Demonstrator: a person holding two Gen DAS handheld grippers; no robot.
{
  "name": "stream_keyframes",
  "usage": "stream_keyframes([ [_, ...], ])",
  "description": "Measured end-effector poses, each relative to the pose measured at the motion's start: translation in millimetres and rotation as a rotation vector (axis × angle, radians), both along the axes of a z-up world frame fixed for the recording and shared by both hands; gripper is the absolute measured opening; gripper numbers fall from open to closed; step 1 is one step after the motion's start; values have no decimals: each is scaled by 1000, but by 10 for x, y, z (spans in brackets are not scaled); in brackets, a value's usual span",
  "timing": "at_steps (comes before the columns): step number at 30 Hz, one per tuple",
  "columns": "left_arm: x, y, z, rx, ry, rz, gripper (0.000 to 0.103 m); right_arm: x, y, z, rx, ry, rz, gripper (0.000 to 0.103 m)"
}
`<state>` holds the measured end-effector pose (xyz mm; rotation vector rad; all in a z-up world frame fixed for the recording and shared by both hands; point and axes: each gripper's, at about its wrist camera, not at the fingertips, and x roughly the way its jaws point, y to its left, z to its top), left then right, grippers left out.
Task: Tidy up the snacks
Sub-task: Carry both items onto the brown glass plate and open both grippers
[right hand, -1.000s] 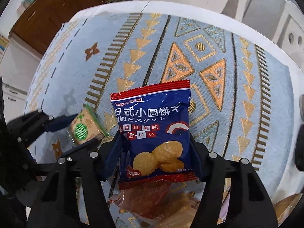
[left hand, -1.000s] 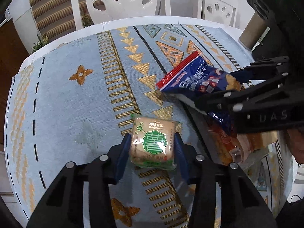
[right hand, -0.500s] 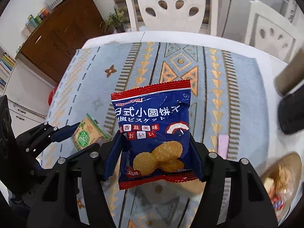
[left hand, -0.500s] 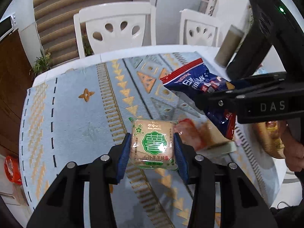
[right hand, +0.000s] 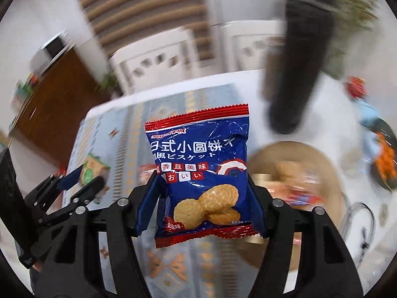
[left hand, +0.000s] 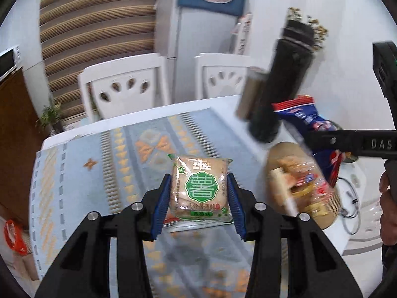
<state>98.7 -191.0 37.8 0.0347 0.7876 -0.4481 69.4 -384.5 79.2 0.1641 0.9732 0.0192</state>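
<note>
Right gripper (right hand: pixel 202 198) is clamping the blue biscuit bag (right hand: pixel 199 173) by its side edges, long axis upright, red top seal pointing away from the camera, above the patterned table (right hand: pixel 119 134). Left gripper (left hand: pixel 199 193) is pinching the smaller green-label snack packet (left hand: pixel 201 190) likewise upright. Only the left view is showing a hand (left hand: pixel 388 198); both are showing the blurred snack basket (left hand: pixel 280 149), right of the packet.

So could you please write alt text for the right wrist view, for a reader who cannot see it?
The right tongs grip a blue and red biscuit packet above a patterned tablecloth. At left, the left tongs hold a small green-labelled snack; at right sits a blurred round basket of snacks.
</note>
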Motion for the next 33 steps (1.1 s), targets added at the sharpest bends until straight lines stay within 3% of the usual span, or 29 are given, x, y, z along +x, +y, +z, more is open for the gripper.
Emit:
stream_keyframes([
  [4, -53, -603, 34, -6, 0, -59, 42, -218, -719, 82, 0, -3, -114, 65],
  [8, -47, -1215, -81, -14, 38, -91, 42, -307, -1302, -81, 26, 46, -179, 65],
  [18, 9, -2014, -368, -14, 141, -106, 45, -255, -1869, -418, 120, 115, -180, 65],
  [20, 59, -2087, -403, -45, 163, -108, 64, -230, -1855, -455, 123, 116, -153, 69],
  [21, 85, -2092, -412, -60, 165, -99, 92, -201, -1846, -470, 121, 121, -142, 80],
  [22, 91, -2083, -406, -67, 157, -82, 98, -180, -1852, -490, 120, 126, -143, 88],
  [23, 105, -2065, -415, -76, 157, -73, 98, -179, -1874, -497, 121, 122, -151, 92],
  [30, 82, -1606, -452, -126, 204, 16, 95, -221, -2002, -492, 160, 116, -173, 88],
  [33, 33, -1318, -388, -89, 168, 71, 94, -215, -1900, -444, 152, 108, -152, 88],
])
